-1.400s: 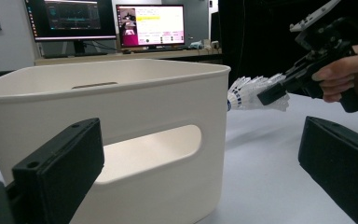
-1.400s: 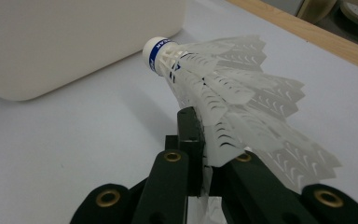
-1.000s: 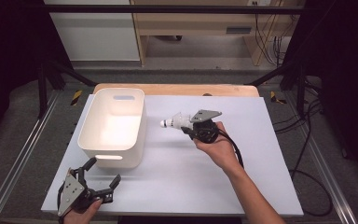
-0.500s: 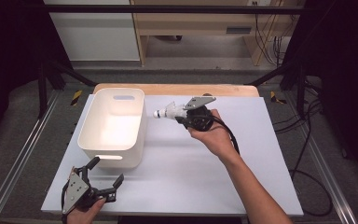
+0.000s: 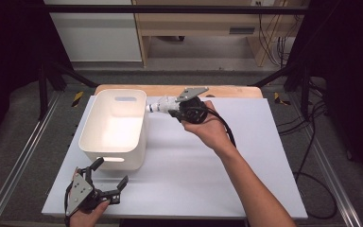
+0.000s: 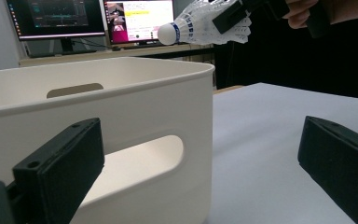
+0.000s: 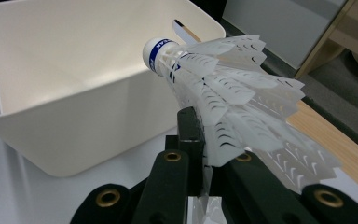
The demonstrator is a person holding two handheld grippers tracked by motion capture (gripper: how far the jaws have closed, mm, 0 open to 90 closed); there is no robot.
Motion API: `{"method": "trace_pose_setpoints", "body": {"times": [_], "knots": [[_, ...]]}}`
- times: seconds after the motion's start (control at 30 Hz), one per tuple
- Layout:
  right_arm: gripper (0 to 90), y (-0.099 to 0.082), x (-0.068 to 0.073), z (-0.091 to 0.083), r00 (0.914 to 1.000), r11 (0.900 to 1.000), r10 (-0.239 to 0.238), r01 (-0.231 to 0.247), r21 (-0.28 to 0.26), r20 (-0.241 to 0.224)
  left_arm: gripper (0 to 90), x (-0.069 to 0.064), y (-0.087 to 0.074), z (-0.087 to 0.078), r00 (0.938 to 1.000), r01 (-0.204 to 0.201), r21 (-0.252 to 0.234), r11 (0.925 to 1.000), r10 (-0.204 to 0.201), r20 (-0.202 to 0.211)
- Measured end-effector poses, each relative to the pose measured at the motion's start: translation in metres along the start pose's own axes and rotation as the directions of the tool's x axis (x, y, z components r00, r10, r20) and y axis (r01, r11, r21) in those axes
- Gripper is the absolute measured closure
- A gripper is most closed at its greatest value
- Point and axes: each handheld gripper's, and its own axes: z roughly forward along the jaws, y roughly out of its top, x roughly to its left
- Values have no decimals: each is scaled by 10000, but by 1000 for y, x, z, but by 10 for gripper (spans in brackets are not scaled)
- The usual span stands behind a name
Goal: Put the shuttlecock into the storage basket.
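Just past the right rim of the white plastic bin, the right gripper is clamped on the skirt of a white feathered shuttlecock with a blue-banded cork tip, which now pokes over that rim after travelling leftward from above the middle of the white tabletop. That shift suggests a drop into the bin is close. Down at the tabletop's near-left corner, the left gripper rests with its jaws spread, holding nothing.

Beyond the white table: a wooden shelf unit (cables bunched at its right end), lit monitors. Right of the table, a black cable.
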Motion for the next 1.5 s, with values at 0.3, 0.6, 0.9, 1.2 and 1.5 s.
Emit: {"method": "trace_pose_setpoints", "body": {"times": [0.3, 0.6, 0.9, 1.2, 1.5], "knots": [[894, 23, 8, 12, 9991, 9993, -372, 373, 19, -206, 4, 1, -2, -3, 10000, 18, -35, 10000, -18, -59], [894, 41, 17, 26, 9967, 9979, -638, 642, 55, -495, 4, 4, -4, -5, 9998, 31, -13, 10000, -32, -186], [894, 47, 27, 40, 9939, 9964, -813, 828, 176, -745, 4, 6, -4, -7, 9997, 88, -41, 10000, -89, -237], [894, 51, 33, 47, 9910, 9947, -995, 1014, 178, -898, 4, 7, -5, -8, 9994, 142, -55, 9999, -144, -317], [894, 53, 34, 47, 9904, 9946, -1017, 1034, 131, -941, 4, 7, -4, -8, 9994, 126, -56, 9999, -128, -332]]}}
